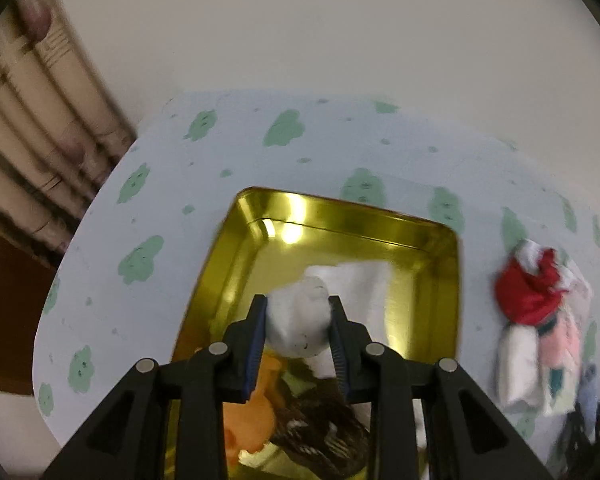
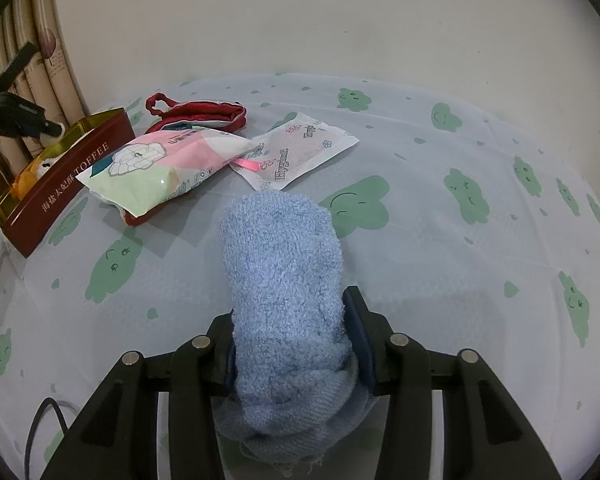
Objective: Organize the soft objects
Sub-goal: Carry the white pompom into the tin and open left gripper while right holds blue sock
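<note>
Your left gripper (image 1: 298,326) pinches a white plush toy (image 1: 298,320) above the gold toffee tin (image 1: 340,216), while your right gripper (image 2: 290,338) clamps a blue rolled towel (image 2: 284,280) right of that tin.

- A round table, covered with a pale blue cloth (image 2: 440,240) printed with green smiling clouds, stands against a plain cream wall.
- On the far left sits a red tin (image 2: 60,188) with a gold inside, lettered "TOFFEE".
- Just right of the tin lies a pink, green and white packet (image 2: 156,168), its far end resting on a red fabric item (image 2: 204,114).
- A white sachet (image 2: 296,148) printed with small flowers lies flat beside the packet, touching it, right of the red fabric.
- A black cable (image 2: 44,420) loops at the near left edge.
</note>
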Demonstrator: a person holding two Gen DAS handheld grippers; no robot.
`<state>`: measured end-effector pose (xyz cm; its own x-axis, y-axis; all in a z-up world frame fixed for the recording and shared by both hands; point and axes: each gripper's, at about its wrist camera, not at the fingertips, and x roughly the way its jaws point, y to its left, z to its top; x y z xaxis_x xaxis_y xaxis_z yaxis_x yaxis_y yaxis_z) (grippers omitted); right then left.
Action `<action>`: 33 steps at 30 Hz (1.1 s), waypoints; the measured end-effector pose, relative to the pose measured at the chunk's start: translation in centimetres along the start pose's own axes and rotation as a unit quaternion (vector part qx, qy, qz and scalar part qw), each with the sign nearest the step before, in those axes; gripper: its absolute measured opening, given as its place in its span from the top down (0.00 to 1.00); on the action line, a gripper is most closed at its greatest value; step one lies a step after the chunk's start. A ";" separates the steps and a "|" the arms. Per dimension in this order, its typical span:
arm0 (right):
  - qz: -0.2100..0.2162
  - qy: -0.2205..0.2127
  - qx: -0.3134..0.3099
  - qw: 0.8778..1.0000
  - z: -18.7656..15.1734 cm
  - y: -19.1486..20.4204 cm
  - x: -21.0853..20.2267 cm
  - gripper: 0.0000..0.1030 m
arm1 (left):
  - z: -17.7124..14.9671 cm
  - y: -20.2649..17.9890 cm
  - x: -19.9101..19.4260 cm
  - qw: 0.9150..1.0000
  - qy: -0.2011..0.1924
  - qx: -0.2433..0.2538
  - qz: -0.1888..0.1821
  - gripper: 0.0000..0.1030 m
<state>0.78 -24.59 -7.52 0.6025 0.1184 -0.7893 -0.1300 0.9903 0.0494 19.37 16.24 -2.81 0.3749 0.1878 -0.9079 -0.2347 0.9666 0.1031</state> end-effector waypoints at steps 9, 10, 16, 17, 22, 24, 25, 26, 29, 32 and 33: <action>0.000 0.000 0.000 1.000 0.0 -0.1 0.0 0.58 | 0.5 1.1 2.9 1.000 0.026 -0.005 0.013 0.71; 0.000 0.000 -0.001 1.000 0.0 -0.1 0.0 0.58 | 0.5 1.1 3.1 0.999 0.028 -0.004 0.017 0.70; 0.001 0.001 -0.002 1.000 -0.1 0.0 -0.1 0.56 | 0.6 1.5 3.9 0.999 0.033 -0.008 0.027 0.69; 0.000 0.001 -0.004 1.000 -0.1 0.0 0.0 0.56 | 0.6 1.5 3.9 0.999 0.032 -0.009 0.025 0.69; 0.000 0.001 -0.004 1.000 -0.1 0.1 0.0 0.55 | 0.5 1.7 3.9 0.999 0.035 -0.008 0.018 0.66; -0.001 0.002 -0.005 1.000 -0.1 0.1 0.0 0.55 | 0.6 1.7 3.8 0.999 0.034 -0.008 0.016 0.63; -0.001 0.002 -0.005 1.000 -0.1 0.0 0.0 0.55 | 0.6 1.8 3.8 0.999 0.033 -0.010 0.012 0.59; -0.001 0.002 -0.005 1.000 -0.1 0.0 0.0 0.55 | 0.6 1.8 3.7 0.999 0.032 -0.011 0.010 0.59; -0.001 0.002 -0.004 1.000 -0.1 0.0 0.0 0.55 | 0.6 1.8 3.4 0.999 0.029 -0.006 0.018 0.57; -0.001 0.002 -0.004 1.000 -0.1 0.0 0.0 0.55 | 0.6 1.8 2.8 1.000 0.023 -0.005 0.017 0.57; -0.001 0.002 -0.004 1.000 -0.1 0.0 0.0 0.55 | 0.5 1.8 2.5 1.000 0.020 -0.005 0.015 0.57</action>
<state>0.73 -24.59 -7.55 0.6001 0.1164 -0.7914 -0.1354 0.9899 0.0429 20.34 18.54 -4.71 0.3317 0.2104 -0.9196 -0.2545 0.9586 0.1275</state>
